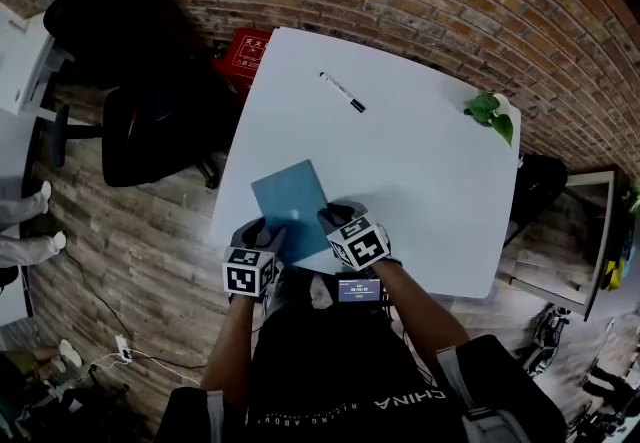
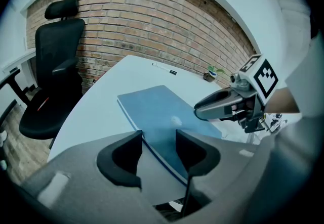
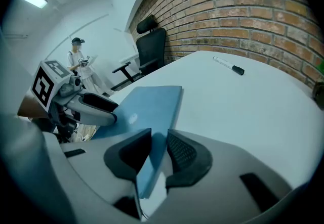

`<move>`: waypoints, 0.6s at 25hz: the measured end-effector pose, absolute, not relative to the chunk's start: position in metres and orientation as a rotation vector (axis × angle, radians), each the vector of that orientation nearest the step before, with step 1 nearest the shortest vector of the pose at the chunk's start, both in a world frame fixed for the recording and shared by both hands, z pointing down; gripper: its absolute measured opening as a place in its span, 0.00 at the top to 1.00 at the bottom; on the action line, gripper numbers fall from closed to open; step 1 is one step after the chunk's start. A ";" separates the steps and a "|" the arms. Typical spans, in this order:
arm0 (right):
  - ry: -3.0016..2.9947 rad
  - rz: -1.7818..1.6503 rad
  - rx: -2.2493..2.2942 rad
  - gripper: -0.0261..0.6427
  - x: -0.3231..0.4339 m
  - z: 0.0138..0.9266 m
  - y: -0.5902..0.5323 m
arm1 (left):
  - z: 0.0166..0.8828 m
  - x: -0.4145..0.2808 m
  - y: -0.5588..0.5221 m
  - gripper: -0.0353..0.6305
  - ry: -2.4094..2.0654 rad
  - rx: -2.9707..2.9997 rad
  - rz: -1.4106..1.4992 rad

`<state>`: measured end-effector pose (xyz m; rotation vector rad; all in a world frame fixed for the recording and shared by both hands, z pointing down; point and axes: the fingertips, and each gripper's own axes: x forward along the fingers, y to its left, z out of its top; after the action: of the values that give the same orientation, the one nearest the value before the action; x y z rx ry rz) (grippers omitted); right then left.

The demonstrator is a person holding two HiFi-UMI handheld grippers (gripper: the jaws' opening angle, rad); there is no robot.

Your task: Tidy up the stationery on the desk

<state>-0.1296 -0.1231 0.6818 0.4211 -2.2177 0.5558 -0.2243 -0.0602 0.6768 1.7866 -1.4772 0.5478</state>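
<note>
**Both grippers set at the near end of the blue notebook**

The blue notebook [image 1: 290, 206] lies flat on the white table [image 1: 430, 191], close to the table's near edge and turned at a slant. One gripper stands at each of its near corners.

In the left gripper view, the left gripper [image 2: 158, 139] has its jaws spread well apart. The notebook's left edge runs through the gap between them, and neither pad presses on it.

In the right gripper view, the right gripper [image 3: 159, 139] has its jaws drawn closer, with only a narrow gap left. The notebook's right edge and a strip of its cover fill that gap. The jaws straddle the edge from above and do not pinch the cover. I cannot tell whether the pads brush it.

From the head view, both grippers point down and forward over the near end of the notebook, close beside each other.

A black-and-white marker [image 1: 343, 93] lies alone on the far part of the table, well apart from the notebook. A small green plant [image 1: 492, 113] sits at the far right corner
</note>
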 end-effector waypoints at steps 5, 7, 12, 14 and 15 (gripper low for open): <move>-2.202 0.585 0.519 0.81 -0.105 0.681 -0.136 | 0.674 -0.205 -0.085 0.63 -1.412 1.853 0.583; -2.193 0.597 0.567 0.81 -0.093 0.680 -0.144 | 0.674 -0.195 -0.097 0.63 -1.377 1.891 0.613; -2.167 0.634 0.703 0.81 -0.055 0.678 -0.168 | 0.675 -0.160 -0.130 0.63 -1.264 1.985 0.706; -2.155 0.652 0.757 0.81 -0.040 0.678 -0.177 | 0.675 -0.147 -0.144 0.63 -1.227 2.014 0.734; -2.150 0.661 0.785 0.81 -0.033 0.677 -0.182 | 0.676 -0.141 -0.151 0.63 -1.211 2.028 0.750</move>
<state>-0.0328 -0.1817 0.6774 0.7845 -2.1499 0.6612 -0.1412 -0.1512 0.6756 2.0284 -1.2113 0.7501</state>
